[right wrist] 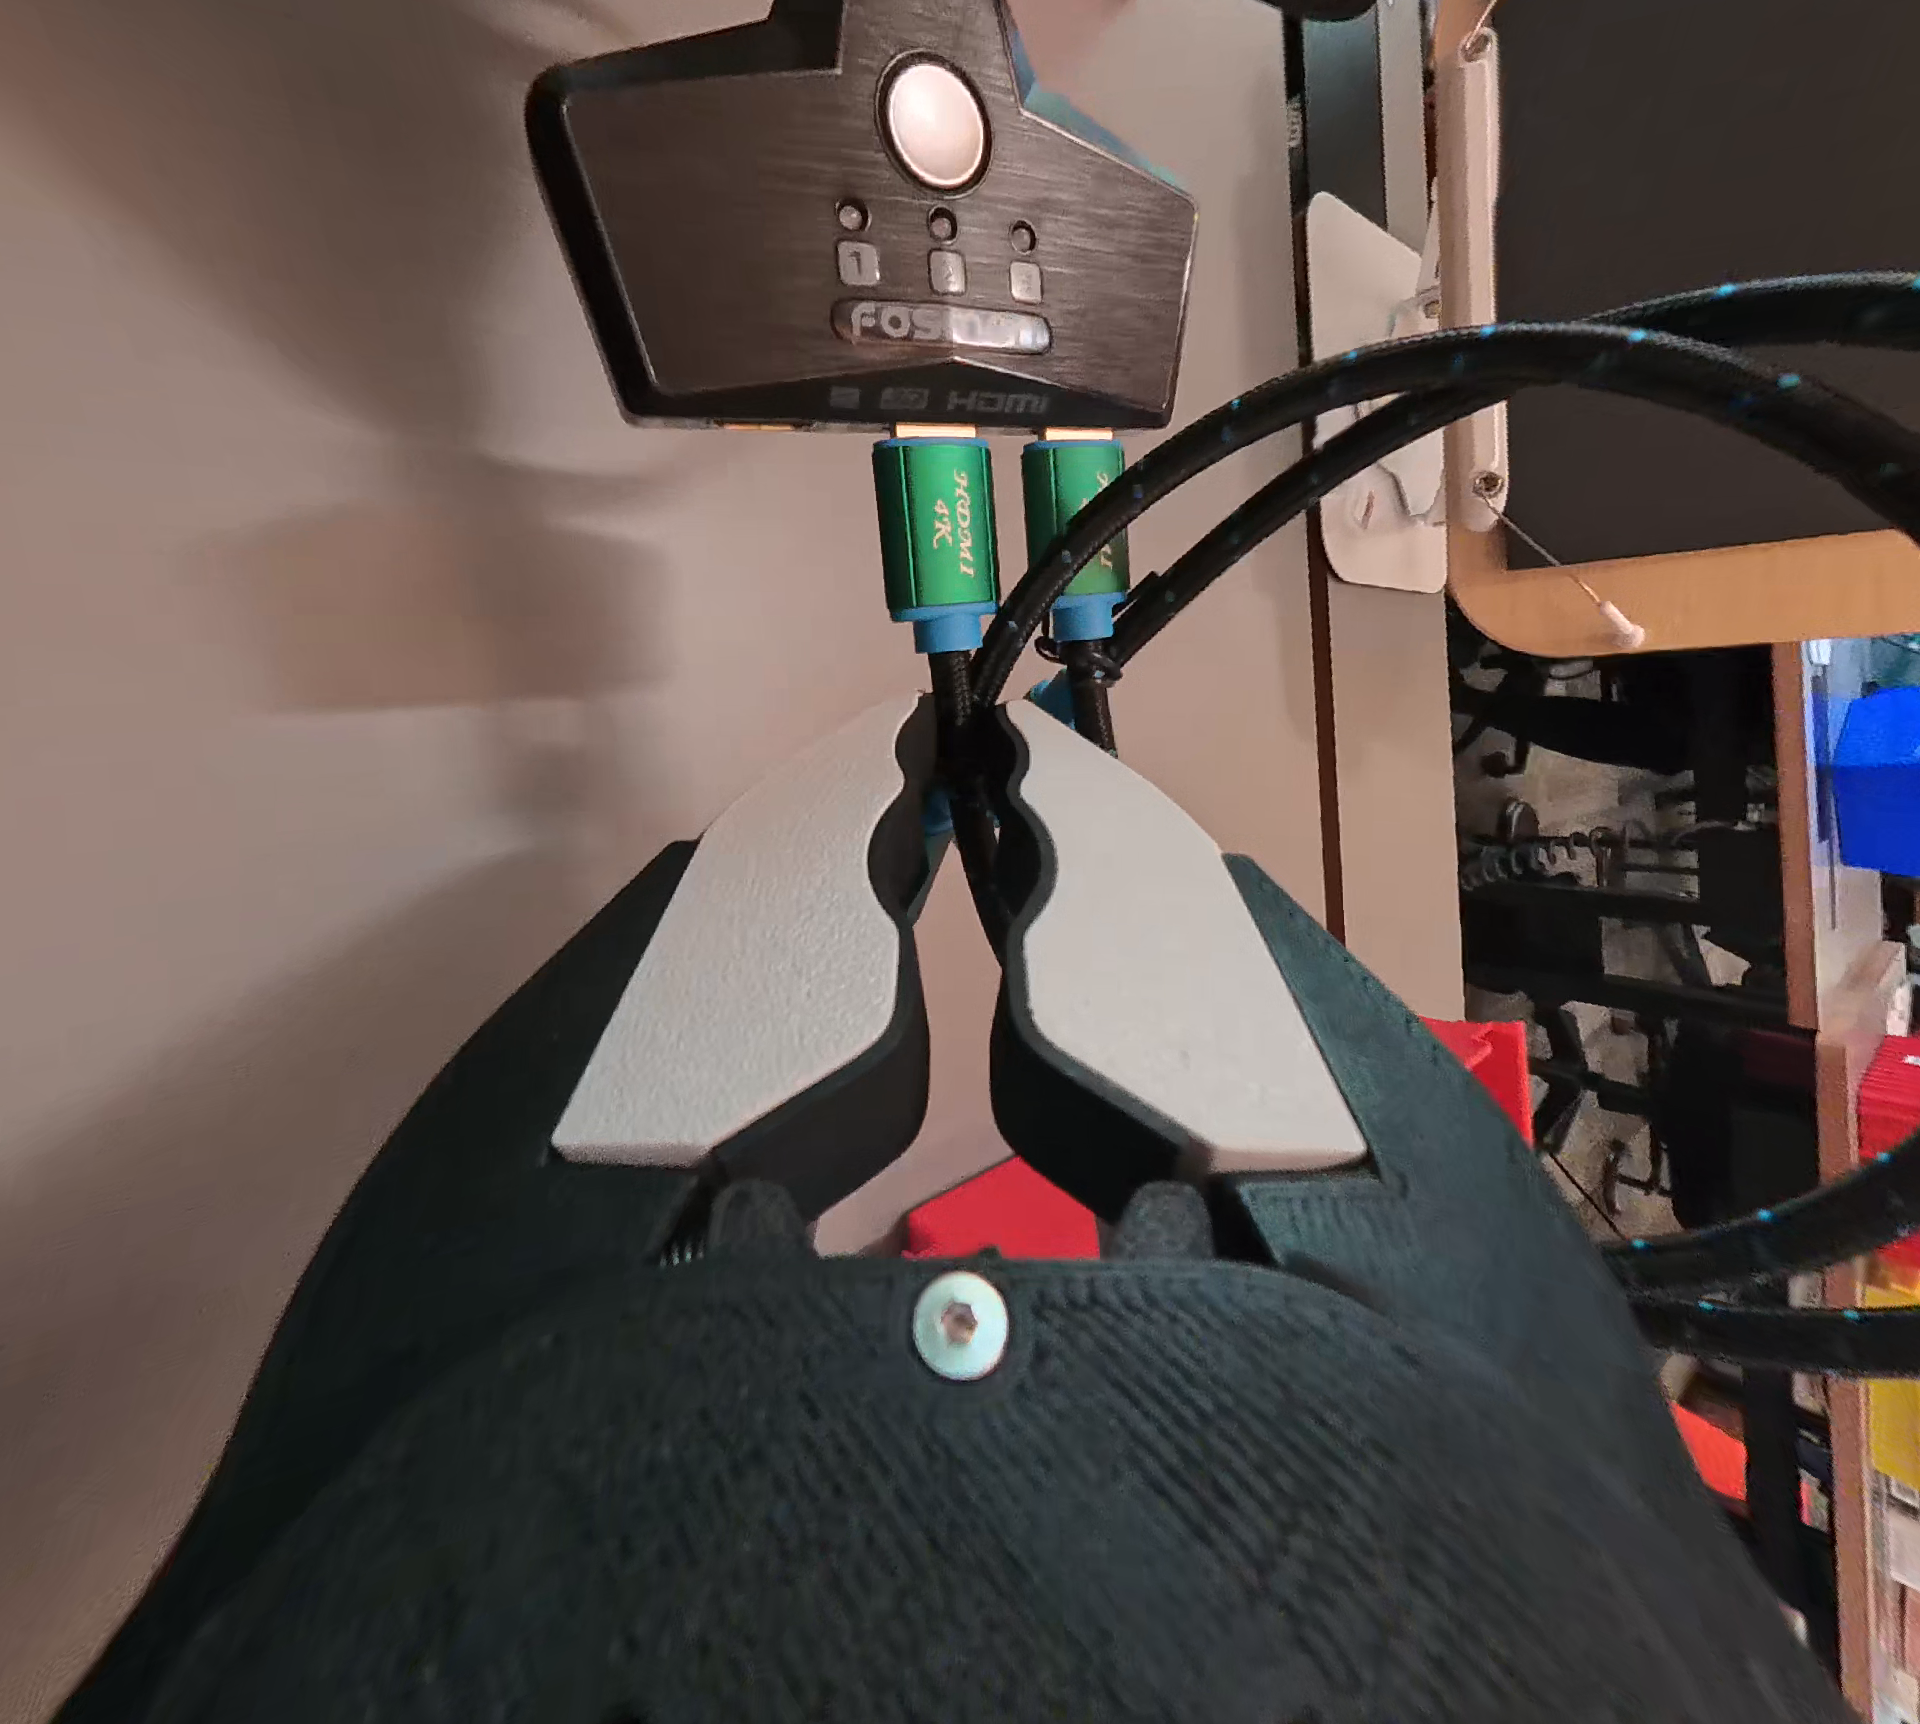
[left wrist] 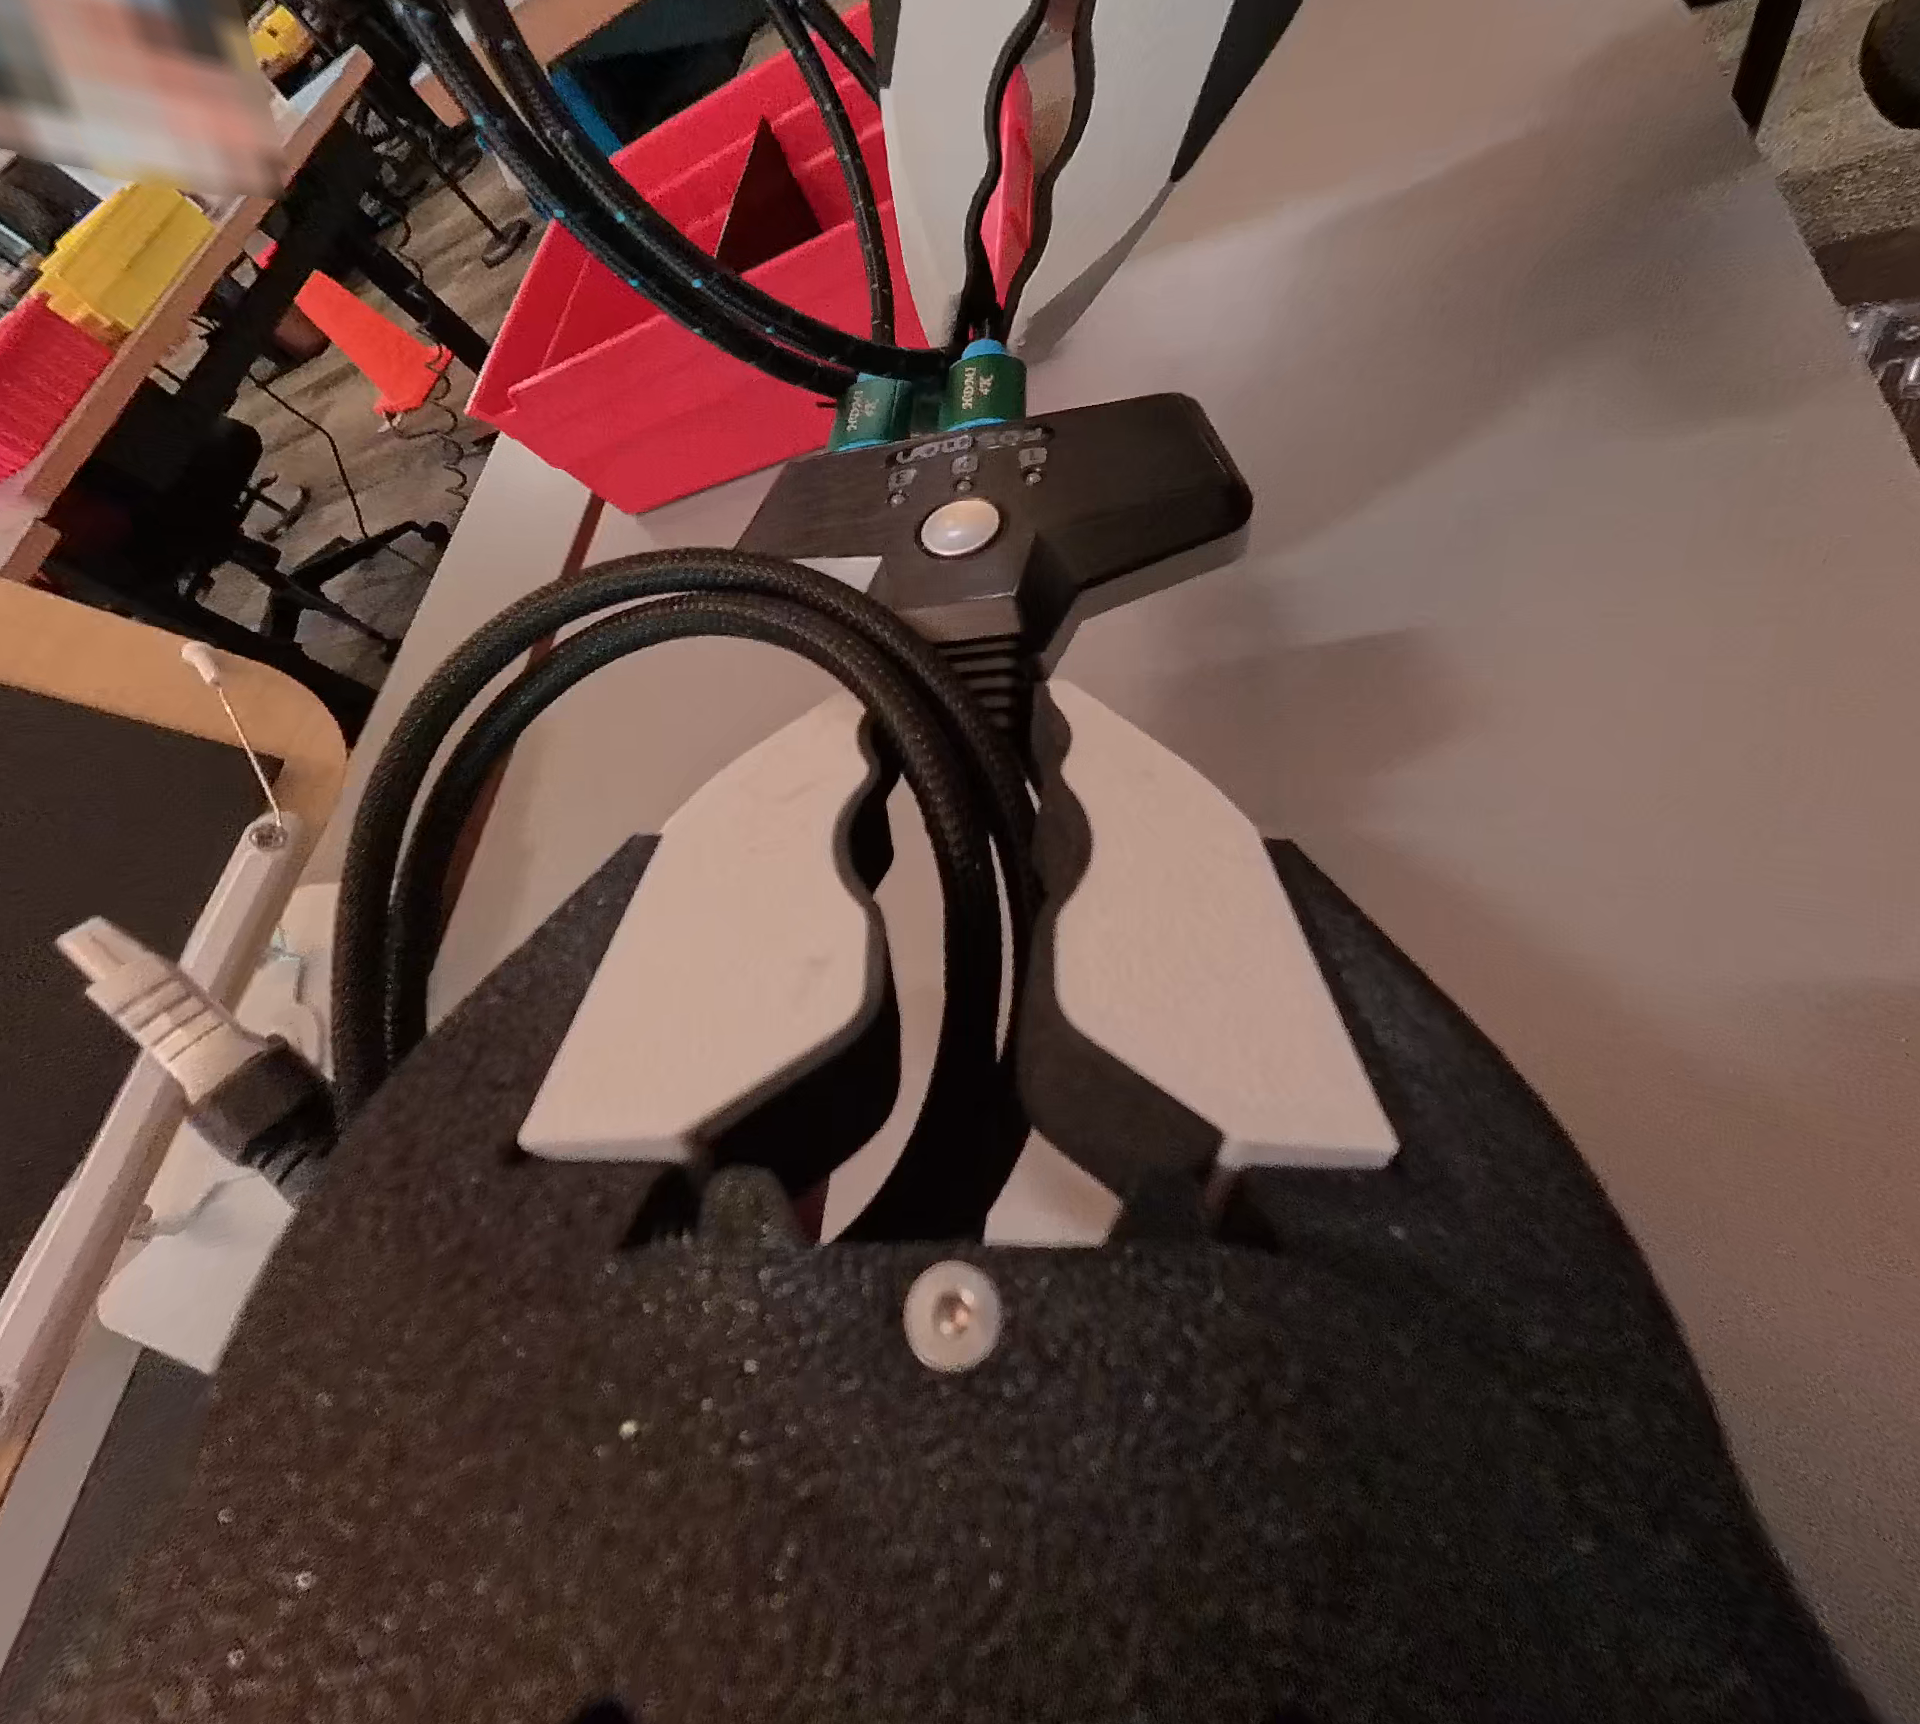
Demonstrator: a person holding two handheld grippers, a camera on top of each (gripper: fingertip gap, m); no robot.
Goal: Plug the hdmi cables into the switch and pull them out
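Observation:
A black HDMI switch (left wrist: pixel 997 500) (right wrist: pixel 862 220) lies on the pale table (left wrist: pixel 1455 739). Two green HDMI plugs sit in its ports, one in the middle (left wrist: pixel 982 386) (right wrist: pixel 935 531) and one beside it (left wrist: pixel 873 417) (right wrist: pixel 1081 531). A strip of gold metal shows at each port. My left gripper (left wrist: pixel 961 718) is shut on the switch's own black braided cable (left wrist: pixel 644 594), just behind its ribbed strain relief. My right gripper (right wrist: pixel 961 729) (left wrist: pixel 987 313) is shut on the speckled cable just behind the middle plug. The third port shows no plug.
A red bin (left wrist: pixel 665 386) stands on the table just beyond the switch. A black panel in a wooden frame (left wrist: pixel 104 843) (right wrist: pixel 1714 220) stands beside the table. Speckled cable loops (right wrist: pixel 1558 386) hang in the air to one side. Desks and coloured bins fill the background.

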